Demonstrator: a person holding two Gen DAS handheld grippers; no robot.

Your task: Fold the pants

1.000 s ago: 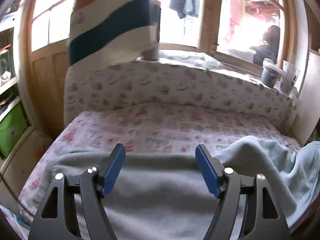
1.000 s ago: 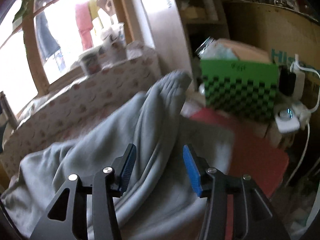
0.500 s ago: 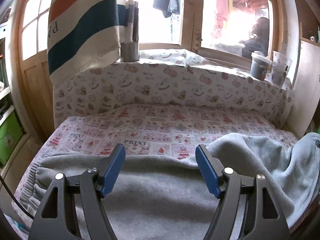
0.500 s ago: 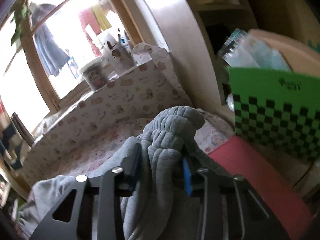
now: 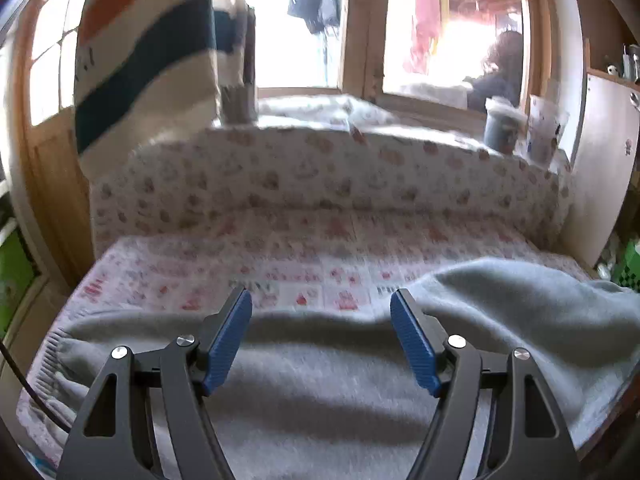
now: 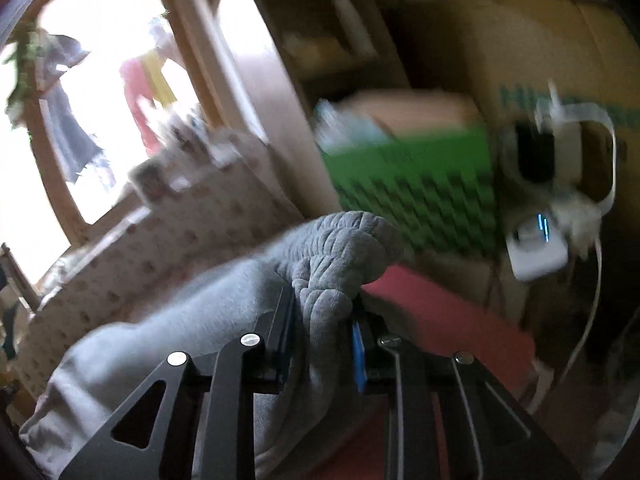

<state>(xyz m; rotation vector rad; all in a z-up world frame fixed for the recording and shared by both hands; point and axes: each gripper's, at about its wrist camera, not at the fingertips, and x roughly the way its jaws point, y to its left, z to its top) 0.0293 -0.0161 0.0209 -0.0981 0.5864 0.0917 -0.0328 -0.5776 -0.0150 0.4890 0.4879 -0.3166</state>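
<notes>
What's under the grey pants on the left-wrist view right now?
The grey pants lie on a patterned sheet with red prints, visible beyond their far edge. What the sheet covers, and anything beneath the pants themselves, is hidden. The open left gripper hovers above.

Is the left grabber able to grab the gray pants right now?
Probably yes. The left gripper is open, with the gray pants spread right beneath its blue fingers and nothing between. The right gripper already pinches the bunched end.

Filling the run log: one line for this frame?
step: fold pants | left gripper: open above grey pants | right gripper: shut on bunched waistband | surface: patterned bed
</notes>
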